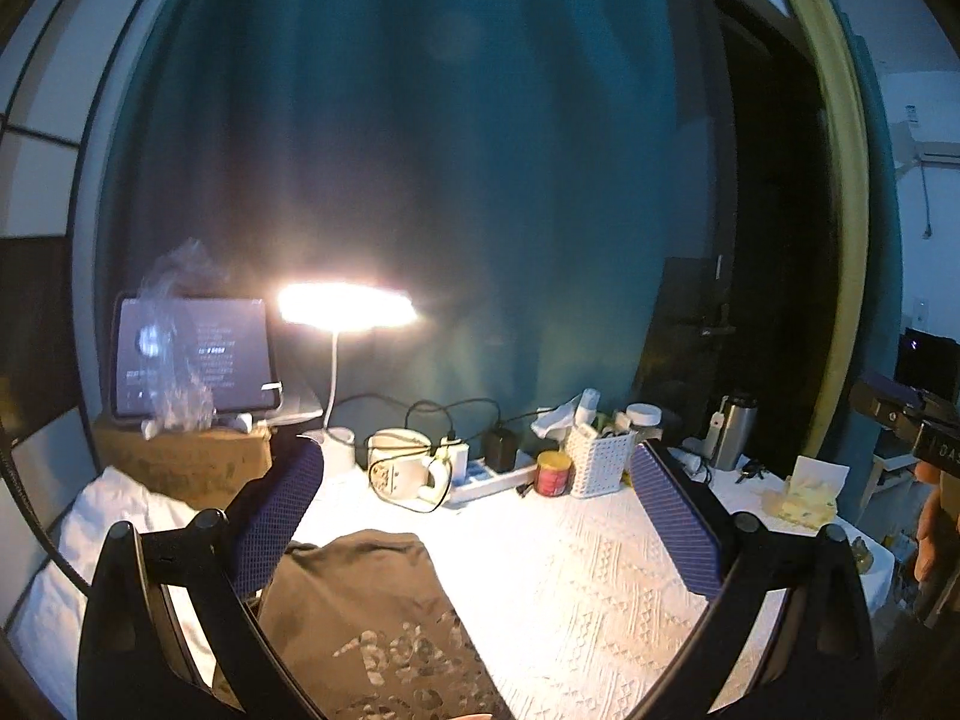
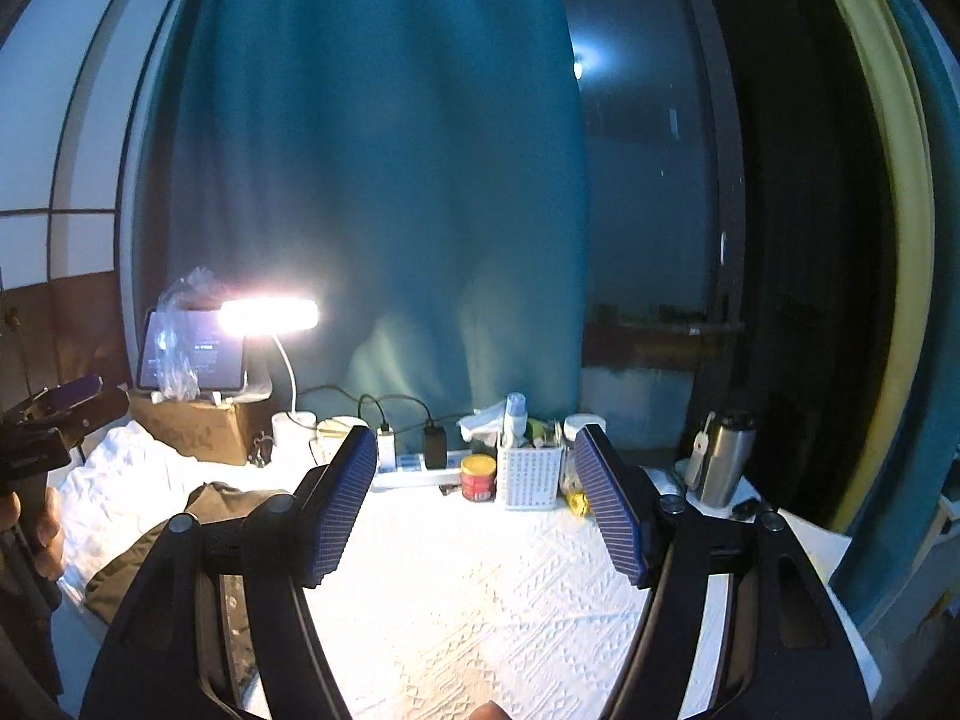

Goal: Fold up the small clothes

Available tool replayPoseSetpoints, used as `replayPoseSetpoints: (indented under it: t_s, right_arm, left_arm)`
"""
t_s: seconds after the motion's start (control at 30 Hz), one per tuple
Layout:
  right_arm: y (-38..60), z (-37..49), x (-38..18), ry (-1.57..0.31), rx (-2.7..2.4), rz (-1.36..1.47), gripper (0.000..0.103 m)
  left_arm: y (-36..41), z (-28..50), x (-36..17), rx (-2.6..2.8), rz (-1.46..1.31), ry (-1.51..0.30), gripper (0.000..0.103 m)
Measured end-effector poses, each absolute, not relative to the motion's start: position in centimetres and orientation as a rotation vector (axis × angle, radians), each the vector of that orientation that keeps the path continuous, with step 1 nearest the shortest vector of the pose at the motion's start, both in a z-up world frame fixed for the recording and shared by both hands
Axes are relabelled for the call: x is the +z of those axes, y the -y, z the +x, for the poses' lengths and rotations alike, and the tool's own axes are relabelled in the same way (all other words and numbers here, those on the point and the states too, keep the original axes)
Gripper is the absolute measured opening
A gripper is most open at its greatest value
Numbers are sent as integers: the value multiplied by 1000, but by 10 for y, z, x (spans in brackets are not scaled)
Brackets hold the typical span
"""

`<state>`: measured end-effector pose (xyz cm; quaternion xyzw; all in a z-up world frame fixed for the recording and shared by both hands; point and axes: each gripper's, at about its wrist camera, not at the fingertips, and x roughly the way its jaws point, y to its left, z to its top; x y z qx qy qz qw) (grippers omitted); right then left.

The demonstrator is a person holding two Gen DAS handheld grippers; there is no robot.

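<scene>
While both tools hung above the cloth [image 2: 480, 588] with nothing in them, you held the left gripper [image 1: 477, 516] with its fingers spread wide, and the right gripper [image 2: 474, 510] the same way, blue pads well apart. Neither one touched the garment.

The shirt [image 1: 366, 612] lay flat on the cloth, low and slightly left between the left gripper's fingers, its far edge running close by the left pad [image 1: 276, 522], printed side up. From the right gripper it sat off to the left, beyond the left finger, looking bunched at its far corner. I would judge that you kept it near the front, with bare cloth ahead of the right gripper, so the fold had room away from the clutter.

That clutter stood ahead of both grippers along the curtain: the lamp [image 1: 347, 305] lit ahead and left, a mug [image 1: 399, 465], a power strip [image 1: 489, 477], a red tin [image 1: 553, 473], a white basket [image 1: 600, 459] and a steel flask [image 1: 733, 432] further right. A tablet [image 1: 192, 354] leaned on a box [image 1: 180, 462] far left.

You seemed to be at the start, the shirt not yet folded. Holding the grippers spread and raised suited a first pinch at a hem or sleeve; the left one had the shorter reach.
</scene>
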<state>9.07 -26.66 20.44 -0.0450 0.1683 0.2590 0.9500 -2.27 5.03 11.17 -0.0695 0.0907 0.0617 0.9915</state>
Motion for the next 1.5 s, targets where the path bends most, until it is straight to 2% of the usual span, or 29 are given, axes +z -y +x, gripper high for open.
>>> replayPoseSetpoints:
  t_s: [0.7,1.5]
  right_arm:
    - [272,118,171,-424,486,-89,72]
    - [282,118,169,-433,466,-77,72]
  left_arm:
    - [-49,-4,100,159,-125,-220,101]
    - [-44,0,103,158,-109,-222,101]
